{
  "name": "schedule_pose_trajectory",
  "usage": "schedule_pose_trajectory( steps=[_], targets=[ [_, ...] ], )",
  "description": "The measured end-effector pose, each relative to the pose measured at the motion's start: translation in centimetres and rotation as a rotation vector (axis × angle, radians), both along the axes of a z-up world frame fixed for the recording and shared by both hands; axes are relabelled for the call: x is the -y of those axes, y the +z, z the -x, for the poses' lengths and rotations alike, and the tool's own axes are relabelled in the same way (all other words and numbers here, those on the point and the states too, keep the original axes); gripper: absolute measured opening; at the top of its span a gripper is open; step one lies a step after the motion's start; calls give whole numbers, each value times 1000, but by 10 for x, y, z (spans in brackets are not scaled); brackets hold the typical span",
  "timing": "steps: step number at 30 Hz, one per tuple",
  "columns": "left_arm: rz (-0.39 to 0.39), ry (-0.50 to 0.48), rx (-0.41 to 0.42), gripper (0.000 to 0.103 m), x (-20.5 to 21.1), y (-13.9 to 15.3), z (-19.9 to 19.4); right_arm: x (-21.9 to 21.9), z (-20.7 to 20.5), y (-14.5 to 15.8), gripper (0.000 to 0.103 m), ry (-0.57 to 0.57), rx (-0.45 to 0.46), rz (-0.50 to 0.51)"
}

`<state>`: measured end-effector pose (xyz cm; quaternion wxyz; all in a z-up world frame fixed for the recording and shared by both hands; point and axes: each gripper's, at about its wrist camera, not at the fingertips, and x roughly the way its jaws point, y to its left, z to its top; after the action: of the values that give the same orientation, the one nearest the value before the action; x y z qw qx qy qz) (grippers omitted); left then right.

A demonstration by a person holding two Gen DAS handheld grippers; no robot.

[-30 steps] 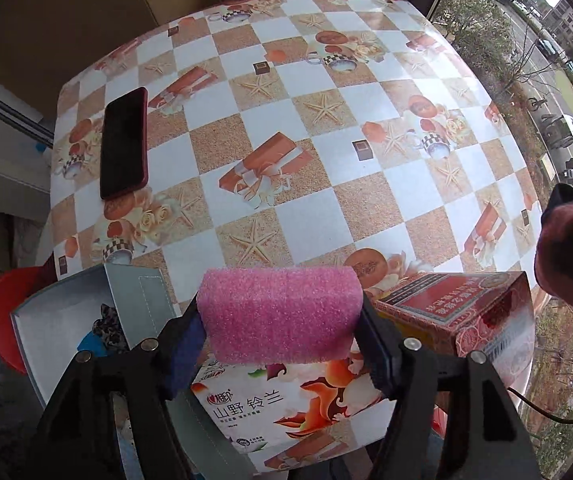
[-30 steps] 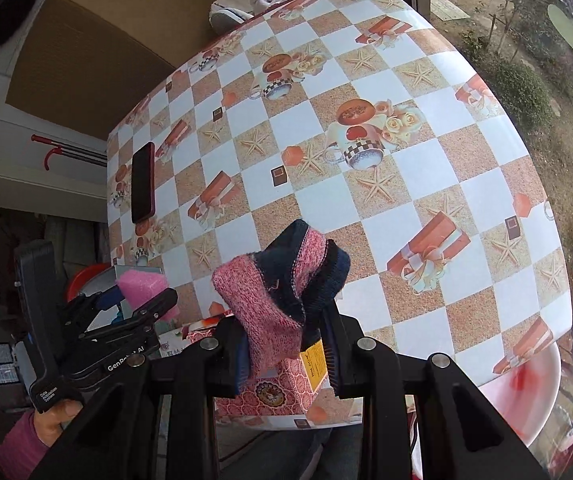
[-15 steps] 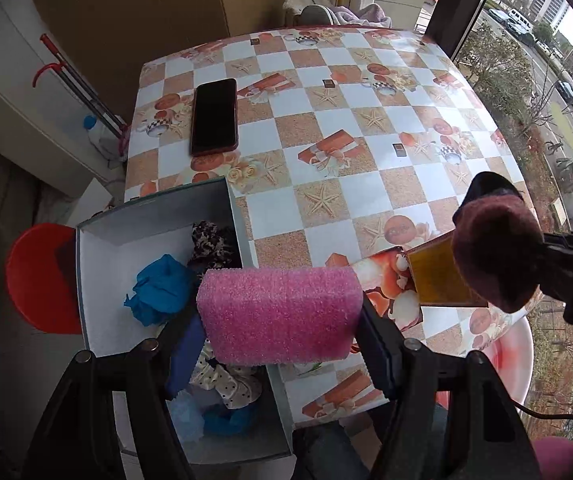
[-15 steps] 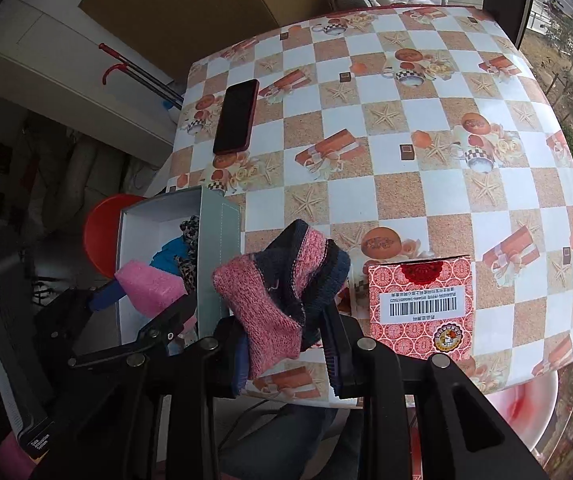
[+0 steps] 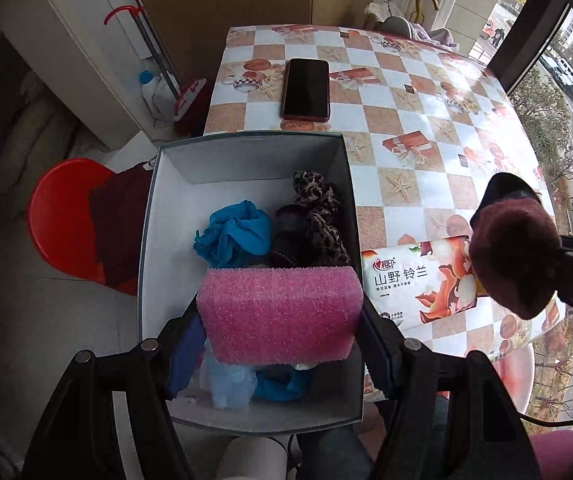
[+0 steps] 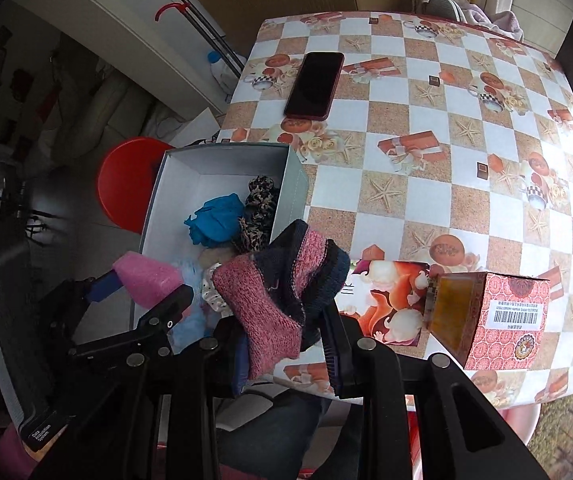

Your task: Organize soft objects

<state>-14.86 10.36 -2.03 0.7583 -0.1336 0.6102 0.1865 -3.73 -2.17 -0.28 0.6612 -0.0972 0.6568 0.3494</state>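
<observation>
Checkered surface (image 5: 438,184) has slid aside: our left gripper (image 5: 280,320), clamping the pink sponge (image 5: 280,314), now hangs over the box (image 5: 246,148); right gripper (image 6: 286,320) grips a knitted sock (probably) beside it.

This looks like a lived-in home, probably a room several floors up. Ahead of the tools stands a table (image 5: 398,152) under a printed oilcloth of gift boxes, teacups and starfish, with a phone (image 5: 306,89) lying on it. To the left, a red-handled mop (image 5: 142,28) and a bottle (image 5: 154,92) lean by a white cabinet (image 5: 66,40), above a red plastic stool (image 5: 62,216). To the right, a window (image 5: 566,80) overlooks a street with cars and apartment blocks. Beyond the table hangs what may be an umbrella handle (image 5: 426,4).
</observation>
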Motion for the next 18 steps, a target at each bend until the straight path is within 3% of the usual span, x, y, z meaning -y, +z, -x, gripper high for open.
schedule_pose_trajectory(
  steps=[18],
  targets=[
    [3,110,3,73,-28,-7,39,-58,39,-6,31,181,23,41]
  ],
)
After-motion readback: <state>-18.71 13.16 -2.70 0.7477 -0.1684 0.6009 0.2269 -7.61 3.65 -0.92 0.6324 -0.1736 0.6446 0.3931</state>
